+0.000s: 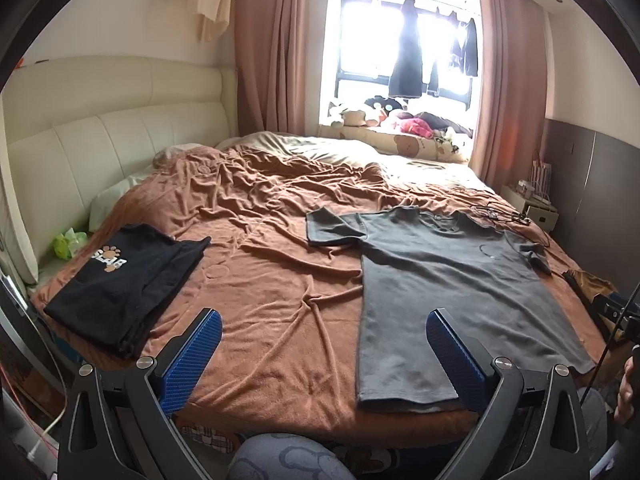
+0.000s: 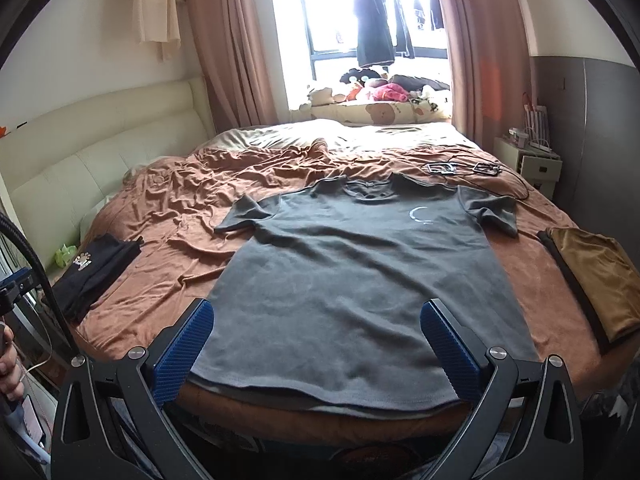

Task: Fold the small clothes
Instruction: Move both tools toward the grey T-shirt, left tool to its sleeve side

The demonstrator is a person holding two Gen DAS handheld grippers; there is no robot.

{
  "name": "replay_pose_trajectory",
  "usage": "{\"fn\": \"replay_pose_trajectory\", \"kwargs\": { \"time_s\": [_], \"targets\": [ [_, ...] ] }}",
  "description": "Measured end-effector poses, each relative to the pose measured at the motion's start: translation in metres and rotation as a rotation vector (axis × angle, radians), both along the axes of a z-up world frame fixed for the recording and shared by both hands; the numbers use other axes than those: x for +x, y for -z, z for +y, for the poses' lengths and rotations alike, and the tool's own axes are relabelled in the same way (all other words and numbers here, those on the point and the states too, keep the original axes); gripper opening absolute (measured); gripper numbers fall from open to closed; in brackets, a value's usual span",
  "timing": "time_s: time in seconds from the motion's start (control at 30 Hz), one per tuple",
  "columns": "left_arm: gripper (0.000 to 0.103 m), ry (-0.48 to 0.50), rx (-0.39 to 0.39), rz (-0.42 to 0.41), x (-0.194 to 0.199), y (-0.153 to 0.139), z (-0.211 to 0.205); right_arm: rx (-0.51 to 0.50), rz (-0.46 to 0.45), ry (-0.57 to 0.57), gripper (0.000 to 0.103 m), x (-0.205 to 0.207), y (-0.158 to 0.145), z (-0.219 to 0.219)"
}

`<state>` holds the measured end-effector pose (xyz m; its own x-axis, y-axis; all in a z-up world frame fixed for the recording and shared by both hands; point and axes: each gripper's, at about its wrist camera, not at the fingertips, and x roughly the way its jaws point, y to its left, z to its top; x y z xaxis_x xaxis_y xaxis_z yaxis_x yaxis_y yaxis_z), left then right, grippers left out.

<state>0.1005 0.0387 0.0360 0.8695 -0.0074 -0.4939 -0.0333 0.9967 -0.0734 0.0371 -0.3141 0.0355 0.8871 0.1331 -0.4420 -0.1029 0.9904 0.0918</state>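
Observation:
A grey T-shirt (image 2: 352, 272) lies spread flat, front up, on the brown blanket (image 2: 176, 216), its hem at the near edge of the bed. It also shows in the left wrist view (image 1: 452, 280), to the right. My right gripper (image 2: 318, 316) is open and empty, held above the shirt's hem. My left gripper (image 1: 324, 324) is open and empty above the blanket (image 1: 272, 280), with its right finger over the shirt's left side. A folded black shirt (image 1: 124, 280) with a paw print lies at the left; the right wrist view (image 2: 96, 272) shows it too.
A folded tan garment (image 2: 596, 280) lies at the bed's right edge. Cables and glasses (image 2: 464, 168) lie behind the shirt's collar. A cream headboard (image 1: 100, 140) is at the left, a bedside cabinet (image 2: 532, 164) at the right, plush toys (image 2: 372, 88) on the windowsill.

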Motion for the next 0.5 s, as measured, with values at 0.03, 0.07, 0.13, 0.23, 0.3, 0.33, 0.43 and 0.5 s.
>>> {"fn": "replay_pose_trajectory", "kwargs": {
  "time_s": [0.03,0.07,0.13,0.23,0.3,0.33,0.43,0.5],
  "targets": [
    [0.103,-0.002,0.000,0.006,0.007,0.001,0.001,-0.002,0.003,-0.001,0.103,0.009,-0.001,0.000],
    [0.103,-0.005,0.000,0.011,0.015,0.003,0.002,-0.004,0.006,-0.004,0.103,0.015,0.000,0.001],
    [0.103,-0.015,0.003,0.017,0.028,0.005,0.004,-0.006,0.013,-0.007,0.103,0.031,0.001,0.002],
    [0.103,-0.034,-0.001,0.045,0.053,0.011,0.006,-0.001,0.031,-0.010,0.103,0.056,0.001,0.003],
    [0.103,-0.041,-0.005,0.065,0.068,0.015,0.007,-0.005,0.043,-0.003,0.103,0.073,0.001,0.002],
    [0.103,-0.049,-0.002,0.073,0.077,0.017,0.008,-0.008,0.048,-0.002,0.103,0.081,0.001,0.002],
    [0.103,-0.065,0.003,0.099,0.100,0.023,0.009,-0.037,0.077,0.001,0.103,0.103,0.002,0.006],
    [0.103,-0.072,-0.001,0.122,0.117,0.027,0.009,-0.048,0.099,-0.005,0.103,0.119,0.002,0.009]
  ]
}}
